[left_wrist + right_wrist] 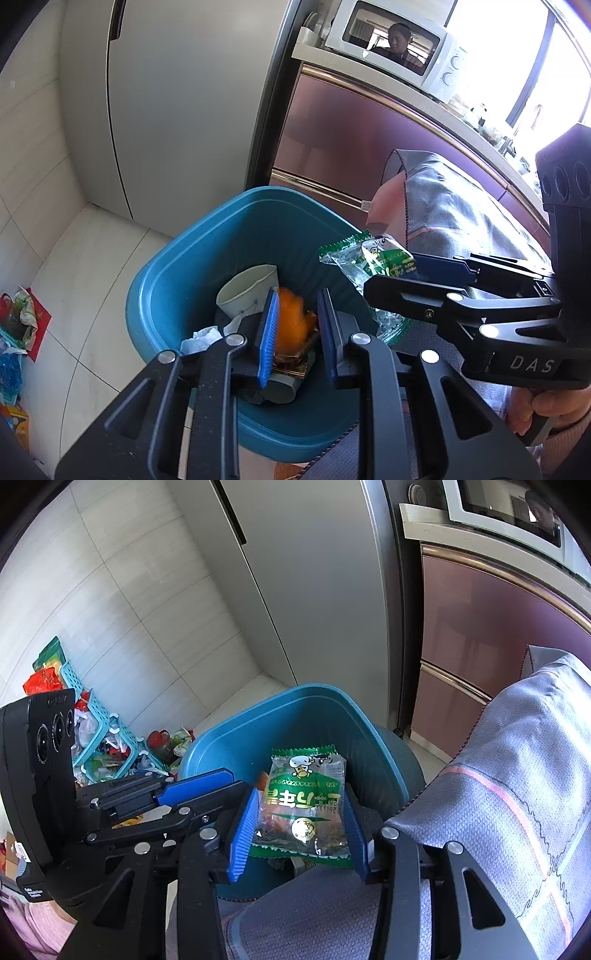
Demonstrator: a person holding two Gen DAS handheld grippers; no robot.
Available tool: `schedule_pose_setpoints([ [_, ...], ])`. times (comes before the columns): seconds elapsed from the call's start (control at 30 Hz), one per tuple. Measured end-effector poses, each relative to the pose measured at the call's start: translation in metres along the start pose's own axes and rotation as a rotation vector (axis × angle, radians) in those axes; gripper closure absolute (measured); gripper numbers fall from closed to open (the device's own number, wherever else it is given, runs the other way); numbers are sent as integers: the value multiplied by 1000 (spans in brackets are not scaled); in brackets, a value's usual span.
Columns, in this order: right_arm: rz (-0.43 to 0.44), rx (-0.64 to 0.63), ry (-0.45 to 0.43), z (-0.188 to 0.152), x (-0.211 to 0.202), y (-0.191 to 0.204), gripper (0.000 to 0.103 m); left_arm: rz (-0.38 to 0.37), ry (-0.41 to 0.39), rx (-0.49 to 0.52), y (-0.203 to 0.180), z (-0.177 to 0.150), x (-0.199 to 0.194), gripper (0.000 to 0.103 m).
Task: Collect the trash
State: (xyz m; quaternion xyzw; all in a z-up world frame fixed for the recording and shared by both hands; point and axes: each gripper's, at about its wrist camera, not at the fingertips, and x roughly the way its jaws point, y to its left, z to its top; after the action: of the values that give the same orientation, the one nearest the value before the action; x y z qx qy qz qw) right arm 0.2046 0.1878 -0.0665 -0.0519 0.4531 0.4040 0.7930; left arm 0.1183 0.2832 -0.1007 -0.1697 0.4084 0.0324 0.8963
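Note:
A blue trash bin (166, 266) (229, 731) stands on the floor below both grippers. Over its mouth my left gripper (298, 295) (236, 781) is shut on a blurred orange piece (291, 325); a sliver of that orange piece (262, 779) shows in the right wrist view. To the right, above the bin's rim, my right gripper (300, 792) (391, 277) has a green snack packet (303, 805) (365, 258) flat between its blue pads, touching both. A paper cup (247, 291), white tissue (201, 338) and wrappers lie inside the bin.
A grey cloth with pink stripes (443, 192) (517, 775) covers something right beside the bin. Behind stand a grey fridge (166, 110), maroon cabinets (332, 147) and a microwave (399, 40). A teal basket (99, 731) and bags clutter the floor at left.

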Motion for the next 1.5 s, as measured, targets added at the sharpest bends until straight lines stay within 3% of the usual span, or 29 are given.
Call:
schedule_pose_setpoints([
  [0.3,15,15,-9,-2,-3,-5,57,2,2,-15,2,-3,2,77],
  [0.43,24,34,-19,-4,-6,-10,48,8,-4,-17,4,-4,-1,75],
  [0.7,38,45,-33,-5,-9,-13,48,19,-16,-23,8,-7,-10,70],
  [0.97,60,60,-64,-12,-22,-19,46,46,-61,6,2,-10,-29,52],
  [1.13,54,55,-98,-21,-37,-20,38,59,-88,28,-6,-12,-40,36],
  [1.17,50,54,-108,-24,-42,-20,36,62,-92,33,-8,-13,-42,29],
  [1.5,-11,65,-220,-56,-94,-28,24,63,-149,71,-33,-24,-63,10],
])
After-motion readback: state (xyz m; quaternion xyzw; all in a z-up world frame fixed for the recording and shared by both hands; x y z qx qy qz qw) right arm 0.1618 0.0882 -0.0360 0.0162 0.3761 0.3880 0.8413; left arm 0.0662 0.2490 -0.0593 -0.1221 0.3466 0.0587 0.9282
